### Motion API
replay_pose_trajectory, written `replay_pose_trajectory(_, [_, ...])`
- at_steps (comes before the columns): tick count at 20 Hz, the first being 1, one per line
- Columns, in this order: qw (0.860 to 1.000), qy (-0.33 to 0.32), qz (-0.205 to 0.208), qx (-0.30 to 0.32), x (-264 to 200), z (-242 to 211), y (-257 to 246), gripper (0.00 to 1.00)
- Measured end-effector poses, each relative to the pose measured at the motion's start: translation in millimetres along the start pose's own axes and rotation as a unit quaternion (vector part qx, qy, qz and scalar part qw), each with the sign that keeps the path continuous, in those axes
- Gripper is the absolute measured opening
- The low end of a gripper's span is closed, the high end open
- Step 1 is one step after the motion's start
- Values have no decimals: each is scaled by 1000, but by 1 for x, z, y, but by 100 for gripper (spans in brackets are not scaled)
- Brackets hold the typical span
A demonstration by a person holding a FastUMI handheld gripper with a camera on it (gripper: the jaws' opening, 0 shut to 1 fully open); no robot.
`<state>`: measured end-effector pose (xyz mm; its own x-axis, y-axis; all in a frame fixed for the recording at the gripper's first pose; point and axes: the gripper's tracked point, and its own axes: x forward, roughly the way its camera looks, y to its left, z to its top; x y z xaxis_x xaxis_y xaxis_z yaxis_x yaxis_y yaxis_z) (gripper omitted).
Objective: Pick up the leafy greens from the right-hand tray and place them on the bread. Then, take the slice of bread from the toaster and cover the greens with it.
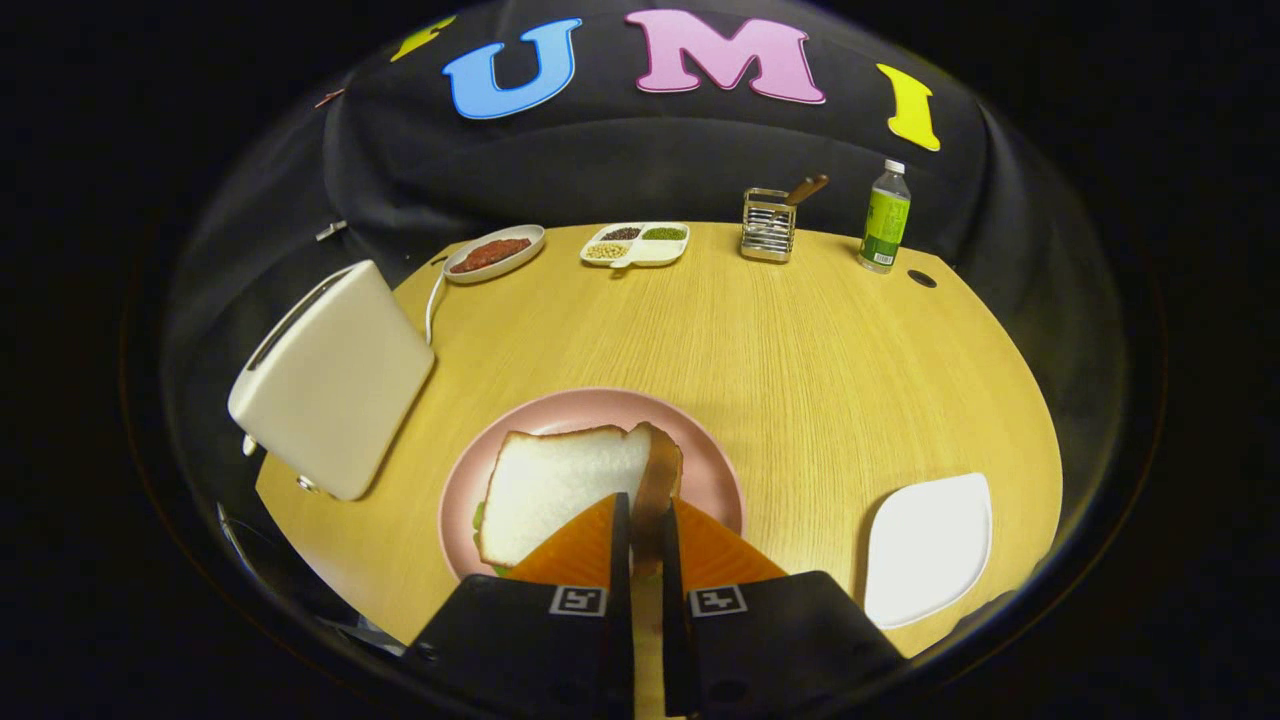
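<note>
My tongs [645,520] pinch the crusty edge of the toaster's bread slice [660,470], tilted up so I can lay it over the white slice [560,485] on the pink plate [715,475], where leafy greens [480,515] peek out, the right-hand tray [930,550] bare.

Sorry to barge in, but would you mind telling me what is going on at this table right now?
A hand-held gripper is pinching a slice of bread by its crust edge, laying it over the pink plate. A bit of leafy greens peeks out beneath the slice. The white toaster stands beside the plate, and the white tray on the other side holds nothing.
</note>
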<state>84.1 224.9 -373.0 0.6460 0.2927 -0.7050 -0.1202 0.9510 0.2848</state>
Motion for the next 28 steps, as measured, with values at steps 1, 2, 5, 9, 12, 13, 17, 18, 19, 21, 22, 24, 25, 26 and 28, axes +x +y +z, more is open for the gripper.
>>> replay_pose_trajectory(1, [1000,2,-1,-5,2,-1,0,20])
replay_pose_trajectory(2, [1000,6,-4,-8,4,-3,-1,20])
replay_pose_trajectory(5, [998,22,-38,-35,7,-11,-20,37])
replay_pose_trajectory(9, [997,16,-53,-46,5,-5,-30,73])
replay_pose_trajectory(12, [998,9,-47,-33,-1,0,-34,90])
replay_pose_trajectory(13, [998,3,-45,-32,-4,3,-34,93])
replay_pose_trajectory(17, [999,-32,-27,-29,-21,21,-31,93])
replay_pose_trajectory(18, [998,-50,-18,-27,-29,30,-28,93])
replay_pose_trajectory(19, [997,-72,-10,-26,-39,42,-25,93])
replay_pose_trajectory(21, [993,-113,-2,-27,-61,65,-23,93])
replay_pose_trajectory(22, [991,-134,0,-29,-73,77,-23,93])
replay_pose_trajectory(24, [984,-174,1,-36,-100,102,-25,93])
replay_pose_trajectory(25, [981,-192,0,-43,-115,114,-26,93])
replay_pose_trajectory(26, [976,-212,-1,-54,-130,126,-28,93])
replay_pose_trajectory(28, [963,-256,1,-85,-166,151,-28,93])
